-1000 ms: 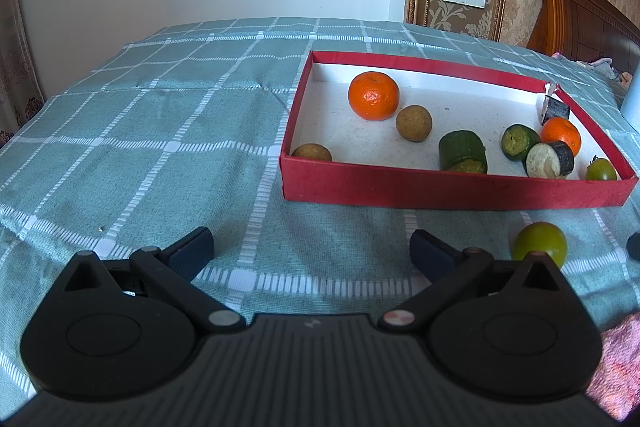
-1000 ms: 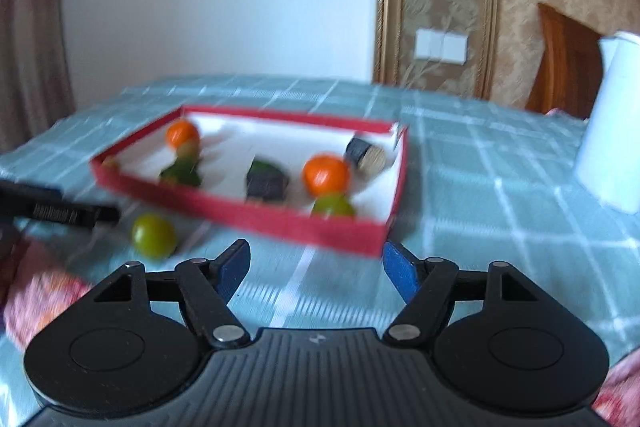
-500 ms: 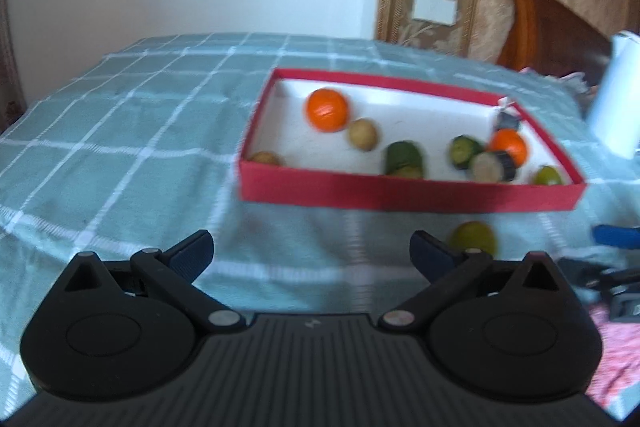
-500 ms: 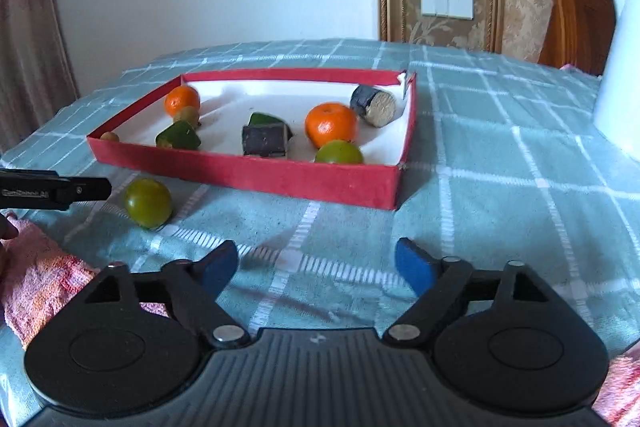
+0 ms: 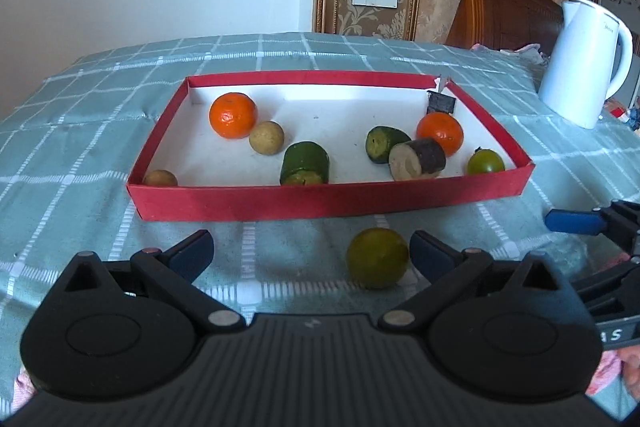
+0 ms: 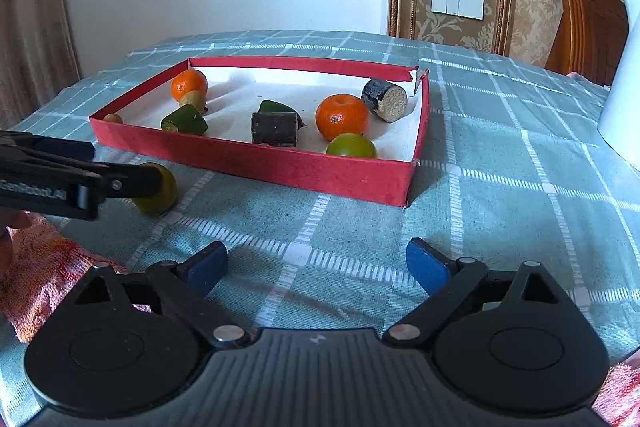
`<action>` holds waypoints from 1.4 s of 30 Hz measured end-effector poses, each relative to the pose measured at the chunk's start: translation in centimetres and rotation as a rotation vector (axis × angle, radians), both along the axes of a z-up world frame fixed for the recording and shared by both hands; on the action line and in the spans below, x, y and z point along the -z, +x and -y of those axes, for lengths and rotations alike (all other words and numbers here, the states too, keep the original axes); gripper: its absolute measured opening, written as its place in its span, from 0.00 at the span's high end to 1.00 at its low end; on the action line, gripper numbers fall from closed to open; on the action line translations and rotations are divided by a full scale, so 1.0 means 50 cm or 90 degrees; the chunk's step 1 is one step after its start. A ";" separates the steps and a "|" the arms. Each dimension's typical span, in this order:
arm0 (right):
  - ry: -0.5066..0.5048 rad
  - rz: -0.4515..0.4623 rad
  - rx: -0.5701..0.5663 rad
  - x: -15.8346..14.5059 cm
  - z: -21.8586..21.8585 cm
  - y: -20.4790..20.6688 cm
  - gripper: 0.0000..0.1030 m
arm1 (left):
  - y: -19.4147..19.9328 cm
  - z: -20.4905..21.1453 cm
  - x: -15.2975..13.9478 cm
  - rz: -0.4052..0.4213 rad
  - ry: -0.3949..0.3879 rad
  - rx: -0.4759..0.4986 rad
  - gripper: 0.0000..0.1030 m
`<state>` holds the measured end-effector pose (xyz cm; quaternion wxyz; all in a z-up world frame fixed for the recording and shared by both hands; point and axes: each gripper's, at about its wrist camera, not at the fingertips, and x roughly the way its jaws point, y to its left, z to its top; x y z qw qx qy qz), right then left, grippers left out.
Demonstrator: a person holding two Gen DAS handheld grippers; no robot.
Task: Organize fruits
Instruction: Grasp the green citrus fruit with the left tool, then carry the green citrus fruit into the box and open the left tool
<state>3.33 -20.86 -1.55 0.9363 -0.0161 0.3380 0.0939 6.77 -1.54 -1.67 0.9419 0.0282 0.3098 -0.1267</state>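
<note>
Green fruit outside the red box

The left tongs (image 5: 311, 251) are wide open around the green fruit (image 5: 377, 257), low in the frame. The right tongs (image 6: 316, 265) are opening, empty. The box (image 5: 332, 202) sits mid-frame.

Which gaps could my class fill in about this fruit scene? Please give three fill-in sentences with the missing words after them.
1. The red box holds ___ orange mandarins.
2. The green fruit outside the box lies on the checked ___.
3. The tall white thing to the right of the box is a ___.

Missing words: two; cloth; kettle
</note>
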 end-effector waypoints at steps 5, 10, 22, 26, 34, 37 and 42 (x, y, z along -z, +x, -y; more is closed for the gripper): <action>0.000 0.000 0.000 0.000 0.000 0.000 0.06 | -0.004 0.014 0.007 0.014 0.018 0.007 0.00; 0.000 0.000 0.000 0.000 0.000 0.000 0.06 | -0.005 0.035 0.018 0.014 0.038 0.024 0.01; 0.000 0.000 0.000 0.000 -0.001 0.000 0.06 | -0.022 0.048 0.016 0.015 0.014 0.081 0.40; -0.002 -0.001 0.000 0.000 -0.001 0.000 0.06 | -0.029 0.052 0.014 0.012 0.000 0.100 0.59; -0.002 -0.001 0.000 0.000 -0.002 0.000 0.06 | -0.036 0.066 0.009 0.021 0.018 0.104 0.69; -0.003 -0.001 0.000 0.000 -0.002 0.000 0.06 | -0.040 0.074 0.006 0.032 0.050 0.087 0.69; -0.003 -0.001 0.000 0.000 -0.002 0.000 0.06 | -0.040 0.047 -0.011 0.056 0.032 0.070 0.69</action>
